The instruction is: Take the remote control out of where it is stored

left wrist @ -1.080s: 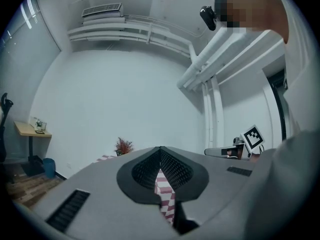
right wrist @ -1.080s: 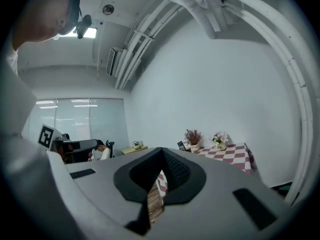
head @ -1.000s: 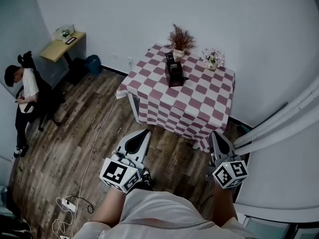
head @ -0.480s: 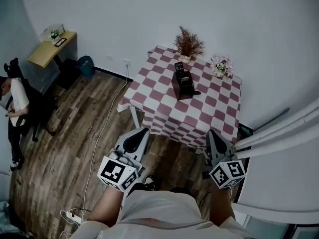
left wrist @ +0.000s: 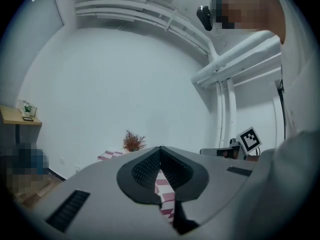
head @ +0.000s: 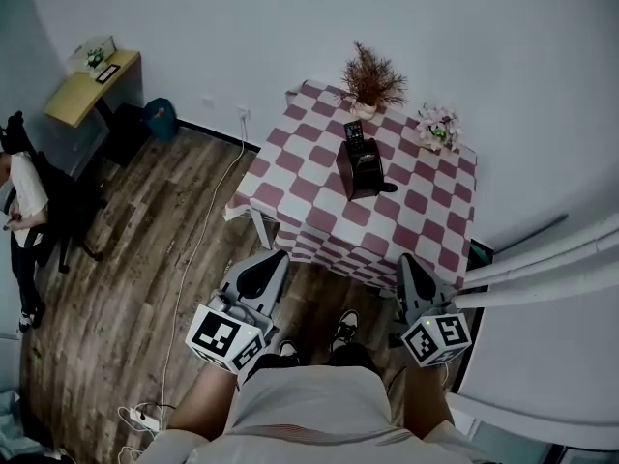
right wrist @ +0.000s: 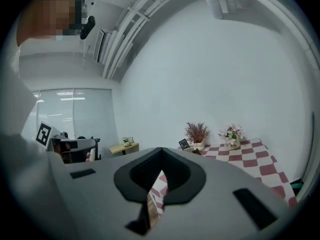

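The remote control [head: 354, 130] stands upright in a dark box holder [head: 361, 170] near the middle of the red-and-white checked table [head: 319, 216]; in the right gripper view the remote control [right wrist: 184, 144] shows small, beside the plant. Both grippers hang over the wooden floor, short of the table's near edge. My left gripper [head: 275, 257] is shut with nothing in it, its tips [left wrist: 161, 149] meeting. My right gripper [head: 407, 260] is also shut and empty, its tips [right wrist: 161, 150] together.
A dried plant [head: 372, 72] and a flower pot [head: 437, 127] stand at the table's far edge. A seated person [head: 21, 201], a small desk [head: 93, 83] and a blue bin [head: 160, 122] are at the left. A power strip [head: 143, 418] lies on the floor; white pipes [head: 542, 259] run at the right.
The table has come nearer and shifted right in the head view, and a foot has stepped forward. Both grippers stay shut and held low.
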A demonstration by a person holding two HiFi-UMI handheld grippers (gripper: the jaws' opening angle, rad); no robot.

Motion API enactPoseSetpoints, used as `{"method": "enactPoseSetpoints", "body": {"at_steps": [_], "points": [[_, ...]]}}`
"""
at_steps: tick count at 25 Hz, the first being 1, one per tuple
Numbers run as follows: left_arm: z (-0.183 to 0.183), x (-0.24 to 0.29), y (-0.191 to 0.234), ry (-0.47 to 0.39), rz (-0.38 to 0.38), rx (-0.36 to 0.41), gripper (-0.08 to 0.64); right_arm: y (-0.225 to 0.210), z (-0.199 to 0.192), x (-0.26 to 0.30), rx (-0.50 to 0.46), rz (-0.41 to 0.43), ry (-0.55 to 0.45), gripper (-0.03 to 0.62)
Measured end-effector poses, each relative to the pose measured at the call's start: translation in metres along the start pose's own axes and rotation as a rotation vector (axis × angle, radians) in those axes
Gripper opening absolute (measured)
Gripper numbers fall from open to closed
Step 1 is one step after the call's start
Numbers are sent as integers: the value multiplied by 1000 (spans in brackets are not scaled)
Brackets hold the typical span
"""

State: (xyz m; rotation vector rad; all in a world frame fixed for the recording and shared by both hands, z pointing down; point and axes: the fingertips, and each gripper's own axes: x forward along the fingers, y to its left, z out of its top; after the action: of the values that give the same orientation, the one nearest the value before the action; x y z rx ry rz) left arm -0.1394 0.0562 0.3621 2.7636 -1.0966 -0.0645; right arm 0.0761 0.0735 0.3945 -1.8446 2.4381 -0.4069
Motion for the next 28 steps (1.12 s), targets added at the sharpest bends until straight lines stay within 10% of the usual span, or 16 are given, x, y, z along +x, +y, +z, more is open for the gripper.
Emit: {"method": "enactPoseSetpoints", "body": {"at_steps": [18, 28], "points": [[-3, 174, -14, 63, 116, 13, 9, -179, 30, 90, 53, 99, -3, 13], [-10, 189, 10, 78, 109, -1, 9, -168, 0, 119, 44, 99, 31, 17]]}}
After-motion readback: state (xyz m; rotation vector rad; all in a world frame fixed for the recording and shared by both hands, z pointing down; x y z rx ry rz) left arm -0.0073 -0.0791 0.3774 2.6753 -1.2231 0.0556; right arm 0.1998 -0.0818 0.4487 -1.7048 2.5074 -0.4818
